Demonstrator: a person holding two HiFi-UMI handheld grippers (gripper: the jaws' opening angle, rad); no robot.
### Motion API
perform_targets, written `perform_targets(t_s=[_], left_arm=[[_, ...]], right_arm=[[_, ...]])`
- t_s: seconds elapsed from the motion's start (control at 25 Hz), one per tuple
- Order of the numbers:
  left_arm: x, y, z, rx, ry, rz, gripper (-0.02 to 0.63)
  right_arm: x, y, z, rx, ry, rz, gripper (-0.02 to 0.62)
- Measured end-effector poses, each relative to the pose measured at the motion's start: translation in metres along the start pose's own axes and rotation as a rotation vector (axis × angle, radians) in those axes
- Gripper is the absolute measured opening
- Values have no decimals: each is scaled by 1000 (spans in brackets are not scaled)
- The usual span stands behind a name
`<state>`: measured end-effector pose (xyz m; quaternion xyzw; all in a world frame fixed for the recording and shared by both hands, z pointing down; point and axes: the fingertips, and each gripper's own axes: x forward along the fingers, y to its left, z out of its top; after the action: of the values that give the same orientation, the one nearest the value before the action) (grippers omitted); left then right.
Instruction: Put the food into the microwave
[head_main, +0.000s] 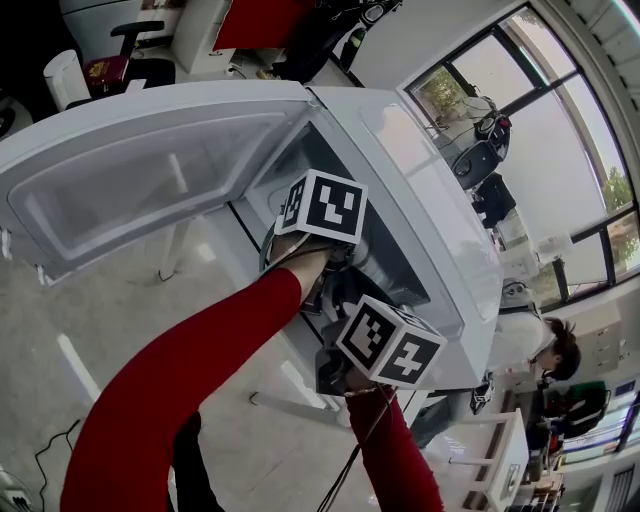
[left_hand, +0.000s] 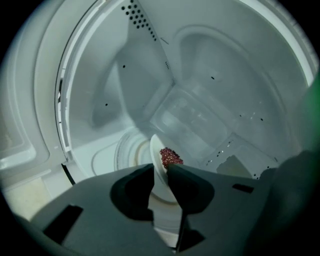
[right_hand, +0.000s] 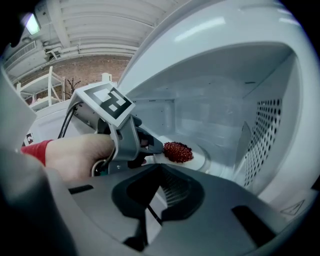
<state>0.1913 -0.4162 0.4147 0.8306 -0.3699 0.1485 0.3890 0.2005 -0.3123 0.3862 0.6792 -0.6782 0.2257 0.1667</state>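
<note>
From the head view both tool tips, the plate and the food are hidden: the two marker cubes (head_main: 322, 206) and the red sleeves (head_main: 190, 380) block the mouth of the white microwave (head_main: 440, 230). Its door (head_main: 150, 180) hangs open toward 9 o'clock and is a shallow moulded tray shape with a pale, smooth inner face.

The left tool (left_hand: 161, 169) reaches into the cavity. Its dark matte jaws stand somewhat apart, with the thin rim of a white plate (left_hand: 156, 152) between them. The pads do not appear to clamp the rim.

The food (left_hand: 171, 156) is a small heap of glossy, dark red beads. It sits on the plate just past the jaw tips, at 12 o'clock from them.

A round ribbed turntable (left_hand: 125, 150) lies beneath the plate, at 9 o'clock from it. Whether the plate rests fully on it is hard to tell, since the tool body cuts off the plate's near half.

The right tool (right_hand: 160, 168) waits outside the opening, its jaws drawn together on nothing. One ridged pad shows in the dark hollow behind its tips.

From there a bare hand (right_hand: 75, 155) grips the left tool's grey metal frame. The cavity's side wall (right_hand: 270, 130) at 3 o'clock is smooth enamel pierced by rows of small round holes.
</note>
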Motion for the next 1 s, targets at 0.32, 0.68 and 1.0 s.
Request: perform_targets(t_s=[0.32, 0.68, 1.0], left_arm=[[1, 8, -1, 118, -5, 60, 106], [3, 12, 0, 169, -25, 91, 117], [4, 14, 2, 311, -33, 144, 132]], right_arm=[[-1, -1, 1, -6, 1, -7, 12], [0, 0, 1, -14, 6, -11, 14], [2, 1, 0, -14, 10, -17, 14]])
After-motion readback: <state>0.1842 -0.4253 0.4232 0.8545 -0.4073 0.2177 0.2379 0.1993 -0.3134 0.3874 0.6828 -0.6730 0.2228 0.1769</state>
